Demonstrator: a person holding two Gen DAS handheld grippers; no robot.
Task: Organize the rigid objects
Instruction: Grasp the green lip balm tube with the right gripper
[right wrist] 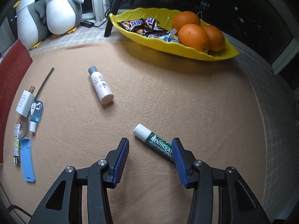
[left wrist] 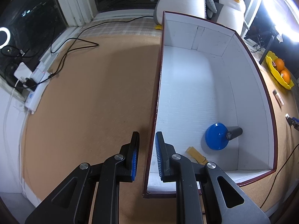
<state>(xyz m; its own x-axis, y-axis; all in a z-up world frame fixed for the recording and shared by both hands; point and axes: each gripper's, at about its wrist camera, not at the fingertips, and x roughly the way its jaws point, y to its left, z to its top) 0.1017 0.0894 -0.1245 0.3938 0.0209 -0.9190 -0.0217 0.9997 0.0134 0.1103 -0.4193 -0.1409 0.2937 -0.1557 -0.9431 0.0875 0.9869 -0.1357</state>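
In the left wrist view, my left gripper straddles the left wall of a red box with a white inside; its jaws stand narrowly apart around the wall, and contact is unclear. Inside lie a blue round object with a black handle and a yellow piece. In the right wrist view, my right gripper is open and empty above the tan surface. A green Mentholatum tube with a white cap lies by its right finger. A pink bottle lies farther out.
At the left of the right wrist view lie a white charger, a blue dropper bottle, a patterned lighter, a light blue case and the box's red side. A yellow bowl holds oranges and candy. Plush penguins stand behind. Cables cross the surface.
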